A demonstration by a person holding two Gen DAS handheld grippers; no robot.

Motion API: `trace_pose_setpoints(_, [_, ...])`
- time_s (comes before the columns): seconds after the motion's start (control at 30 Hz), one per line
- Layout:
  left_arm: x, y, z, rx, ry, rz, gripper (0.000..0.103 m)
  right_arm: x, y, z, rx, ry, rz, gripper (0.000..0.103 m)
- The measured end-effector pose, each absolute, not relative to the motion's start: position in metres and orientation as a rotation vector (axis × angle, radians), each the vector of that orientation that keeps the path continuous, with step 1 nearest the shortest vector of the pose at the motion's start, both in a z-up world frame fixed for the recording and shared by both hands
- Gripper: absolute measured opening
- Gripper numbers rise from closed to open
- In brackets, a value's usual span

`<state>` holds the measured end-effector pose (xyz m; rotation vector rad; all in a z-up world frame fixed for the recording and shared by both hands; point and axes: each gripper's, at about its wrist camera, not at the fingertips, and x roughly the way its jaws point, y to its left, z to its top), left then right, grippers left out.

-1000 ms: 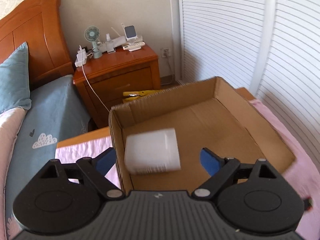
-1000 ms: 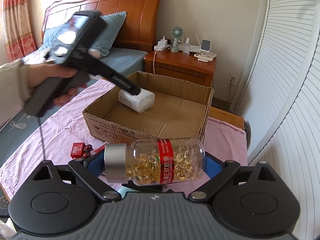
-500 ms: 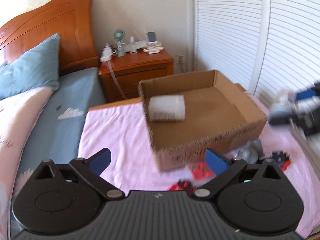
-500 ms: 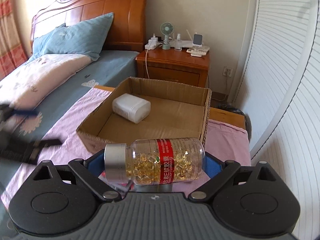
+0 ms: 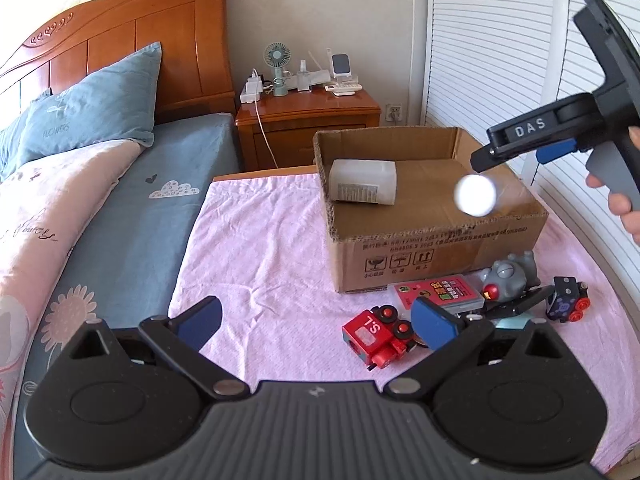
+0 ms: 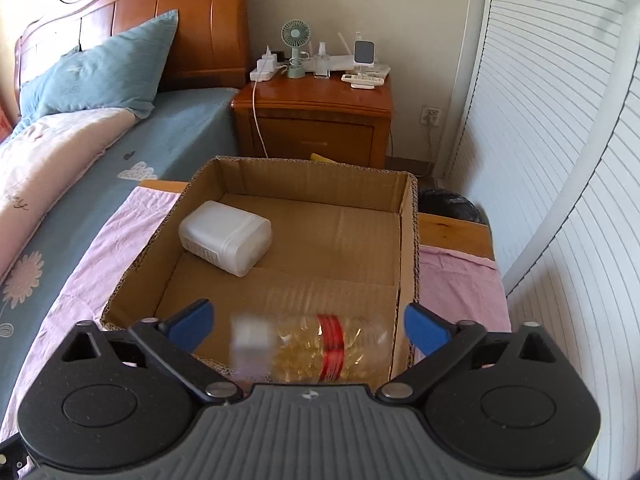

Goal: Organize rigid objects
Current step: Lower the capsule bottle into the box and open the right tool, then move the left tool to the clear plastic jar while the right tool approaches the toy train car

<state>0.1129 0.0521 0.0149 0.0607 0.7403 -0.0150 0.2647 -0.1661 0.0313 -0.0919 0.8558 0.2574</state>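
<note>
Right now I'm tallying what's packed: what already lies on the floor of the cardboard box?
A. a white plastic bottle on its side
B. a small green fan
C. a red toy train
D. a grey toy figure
A: the white plastic bottle lies on its side inside the cardboard box.

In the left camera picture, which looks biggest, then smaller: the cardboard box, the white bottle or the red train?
1. Box
2. White bottle
3. Red train, though it lies nearer the camera, so bottle versus train is unsure.
</note>
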Motion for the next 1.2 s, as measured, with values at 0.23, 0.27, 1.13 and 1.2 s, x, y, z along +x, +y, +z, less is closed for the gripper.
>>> trace_pose_setpoints(0.23, [0.113, 0.046, 0.013, 0.075, 0.752, -0.032, 0.100, 0.240, -0.180, 0.041, -0.073, 0.847, 0.250, 0.103])
trace_pose_setpoints(0.27, [0.113, 0.046, 0.013, 0.075, 0.753, -0.034, 0.100, 0.236, -0.183, 0.042, -0.072, 0.847, 0.246, 0.103])
trace_pose_setpoints(1.13, [0.101, 0.035, 0.008, 0.081, 0.770, -0.048, 0.100, 0.198, -0.268, -0.056, -0.035, 1.058, 0.057, 0.103])
trace_pose_setpoints(1.2, [0.101, 0.034, 0.007, 0.080, 0.771, -0.050, 0.100, 0.190, -0.266, -0.054, -0.039, 1.051, 0.061, 0.103])
